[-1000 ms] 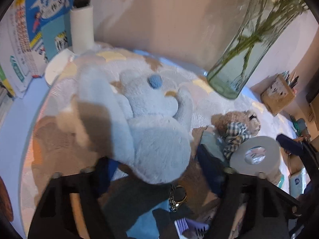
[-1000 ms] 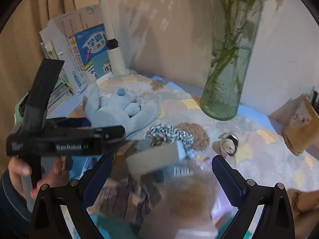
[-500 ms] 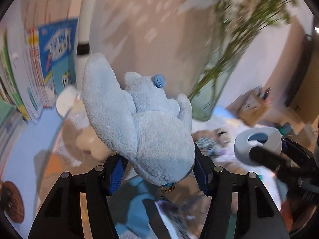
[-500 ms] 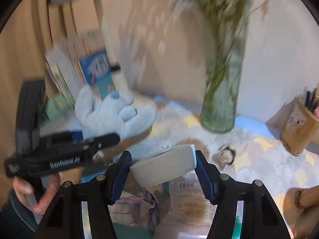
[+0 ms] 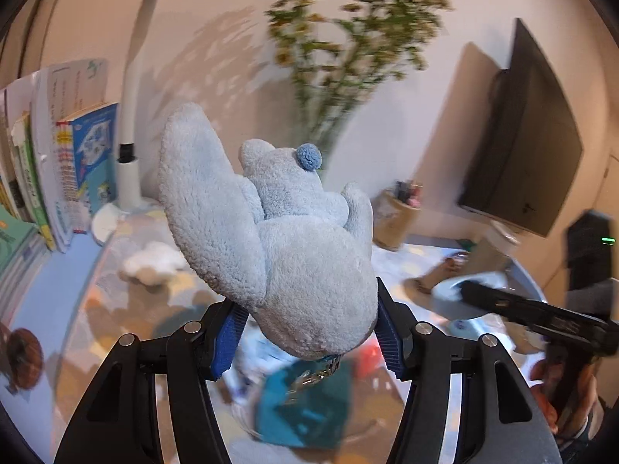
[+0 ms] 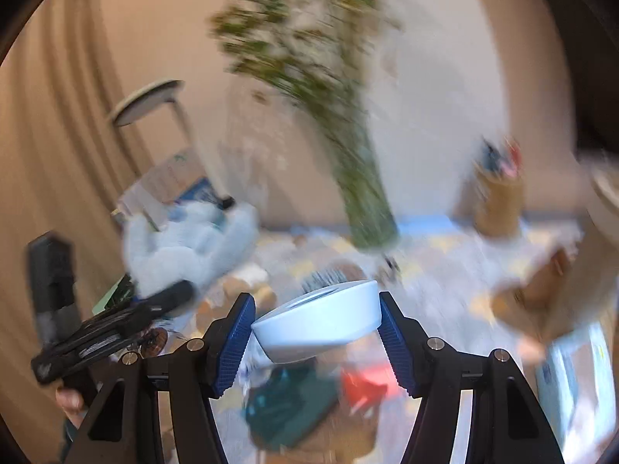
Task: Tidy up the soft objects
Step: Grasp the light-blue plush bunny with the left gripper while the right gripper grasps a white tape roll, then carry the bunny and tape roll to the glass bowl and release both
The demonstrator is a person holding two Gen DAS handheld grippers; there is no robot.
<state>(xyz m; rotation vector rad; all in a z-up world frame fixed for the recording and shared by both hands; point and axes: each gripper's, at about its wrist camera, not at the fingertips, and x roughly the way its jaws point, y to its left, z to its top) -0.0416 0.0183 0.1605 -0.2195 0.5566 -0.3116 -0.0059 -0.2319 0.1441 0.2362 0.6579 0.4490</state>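
Observation:
My left gripper [image 5: 309, 336] is shut on a light blue plush toy [image 5: 271, 232] and holds it up above the table. The plush also shows blurred at the left of the right wrist view [image 6: 185, 243]. My right gripper [image 6: 315, 332] is shut on a white tape roll [image 6: 317, 321], held tilted in the air. That roll and gripper appear at the right of the left wrist view [image 5: 464, 294]. A small white soft object [image 5: 153, 263] lies on the patterned mat [image 5: 116, 294] below.
A glass vase of green stems [image 6: 363, 201] stands at the back. A white lamp [image 5: 129, 154] and books [image 5: 58, 170] are at the left, a pencil holder [image 6: 499, 201] and monitor [image 5: 522, 135] at the right. Teal and red items [image 6: 294, 406] lie in front.
Both grippers have closed on their objects and lifted them off the table; the plush and tape roll now hang higher, and the view has tilted up toward the wall.

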